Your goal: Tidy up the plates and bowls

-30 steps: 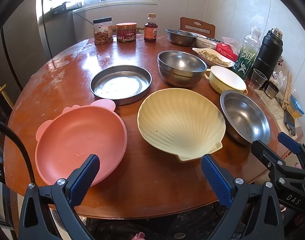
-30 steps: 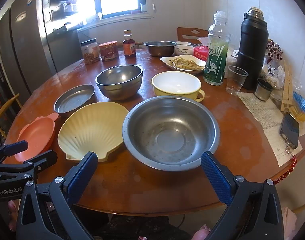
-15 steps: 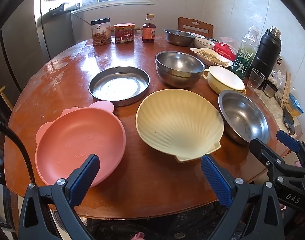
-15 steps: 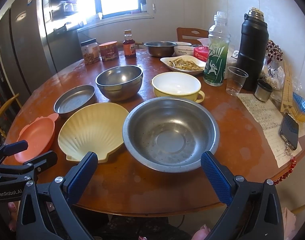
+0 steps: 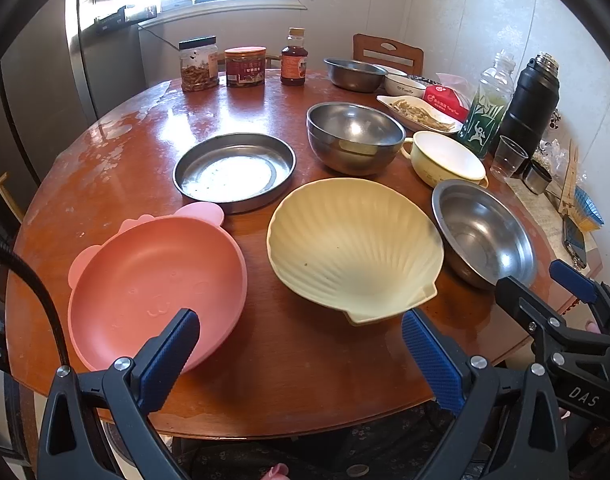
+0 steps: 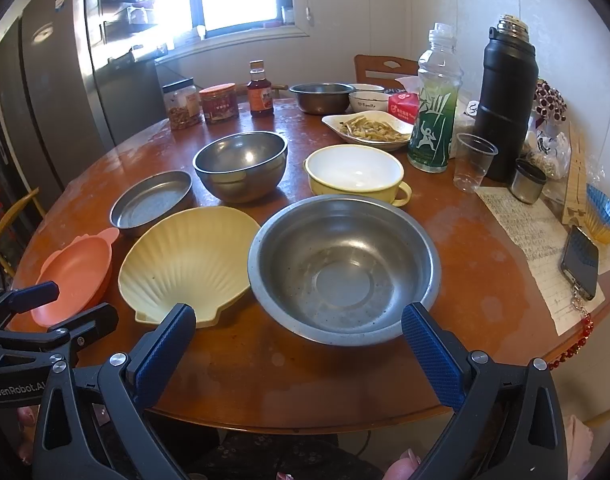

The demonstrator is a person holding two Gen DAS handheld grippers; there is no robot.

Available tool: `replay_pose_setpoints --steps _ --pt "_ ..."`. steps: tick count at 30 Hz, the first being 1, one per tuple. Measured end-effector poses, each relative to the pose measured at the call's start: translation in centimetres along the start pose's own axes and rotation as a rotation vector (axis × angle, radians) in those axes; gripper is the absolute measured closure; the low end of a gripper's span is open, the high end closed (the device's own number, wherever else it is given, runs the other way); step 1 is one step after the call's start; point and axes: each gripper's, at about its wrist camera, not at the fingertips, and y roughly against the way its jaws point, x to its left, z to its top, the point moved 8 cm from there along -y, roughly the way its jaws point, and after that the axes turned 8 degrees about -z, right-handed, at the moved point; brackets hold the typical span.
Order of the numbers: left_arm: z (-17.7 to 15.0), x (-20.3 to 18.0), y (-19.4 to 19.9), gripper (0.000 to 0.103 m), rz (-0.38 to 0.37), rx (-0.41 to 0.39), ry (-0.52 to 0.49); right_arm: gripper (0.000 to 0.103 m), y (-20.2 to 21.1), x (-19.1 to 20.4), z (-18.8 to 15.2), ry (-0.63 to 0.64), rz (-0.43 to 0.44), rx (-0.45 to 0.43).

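Round and glossy, the wooden surface (image 5: pixel 265 352) carries every dish separately; nothing is stacked yet. Nearest the edge lie the pink plate (image 5: pixel 157 284), the shell-shaped plate (image 5: pixel 353 244) just beside it, and the wide steel bowl (image 6: pixel 341 268). Behind them sit the flat steel pan (image 5: pixel 235 170), the deep steel bowl (image 5: pixel 355 136) and the yellow handled bowl (image 6: pixel 355 172).

The left hand-held gripper (image 5: pixel 301 356) hovers over the near edge between the pink and shell-shaped plates, jaws wide apart and empty. The right hand-held gripper (image 6: pixel 297 352) hangs in front of the wide steel bowl, likewise spread and holding nothing.

Risks, as I judge them: a thin steel rim may slip from the pads, and a shoved dish could skate on the polished wood. The pink plate sits close to the edge and might tip off. Further back, the plastic cup (image 6: pixel 474 162), green bottle (image 6: pixel 435 120) and black flask (image 6: pixel 505 100) crowd the right side, so a wide swing could topple them.
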Motion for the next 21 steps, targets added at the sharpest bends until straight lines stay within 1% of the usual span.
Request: replay_pose_setpoints --steps 8,16,21 --pt "0.0 -0.1 0.0 0.001 -0.015 0.001 0.002 0.000 0.1 0.1 -0.1 -0.004 0.005 -0.002" --pt "-0.3 0.7 -0.8 0.001 -0.078 0.036 0.055 0.000 0.2 0.4 -0.2 -0.021 0.041 0.013" --pt "-0.4 1.5 -0.7 0.001 -0.123 0.039 0.098 0.000 0.3 0.7 -0.5 -0.024 0.070 0.030"
